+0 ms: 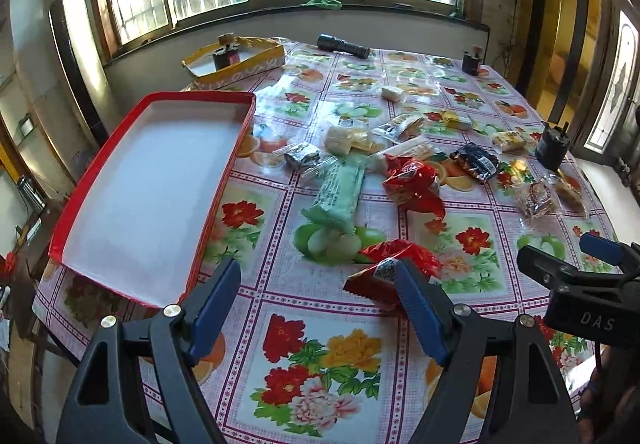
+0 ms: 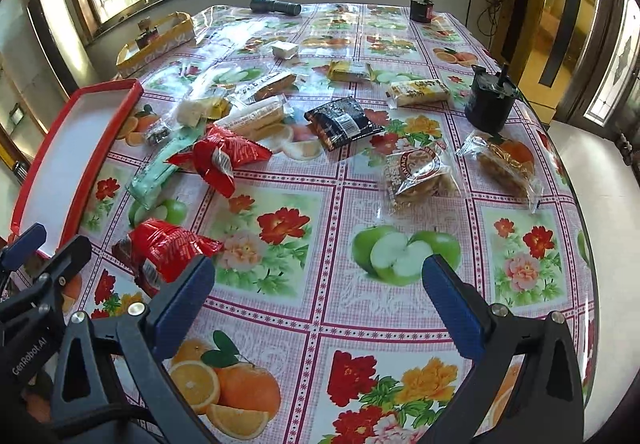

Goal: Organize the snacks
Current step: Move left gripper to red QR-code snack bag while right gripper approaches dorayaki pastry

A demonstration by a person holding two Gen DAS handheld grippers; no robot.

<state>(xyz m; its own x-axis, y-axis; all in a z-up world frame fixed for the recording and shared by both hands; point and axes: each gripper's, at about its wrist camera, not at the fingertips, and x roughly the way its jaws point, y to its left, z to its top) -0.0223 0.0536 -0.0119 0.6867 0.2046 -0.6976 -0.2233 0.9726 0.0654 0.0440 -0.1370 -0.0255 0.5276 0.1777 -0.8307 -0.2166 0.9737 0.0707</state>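
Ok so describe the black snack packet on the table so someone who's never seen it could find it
Start at the flowered tablecloth and look toward its middle, right of the two red packets. The black snack packet lies flat there, apart from the clear-wrapped pastries. It is the only dark wrapper among the snacks, with a white barcode label on top.

both the left gripper (image 1: 320, 308) and right gripper (image 2: 320, 300) have black frames, ribbed blue pads, silver screws and white lettering.

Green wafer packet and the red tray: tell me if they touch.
Apart. The left wrist view shows a strip of flowered tablecloth between the green wafer packet and the red tray's near rim.
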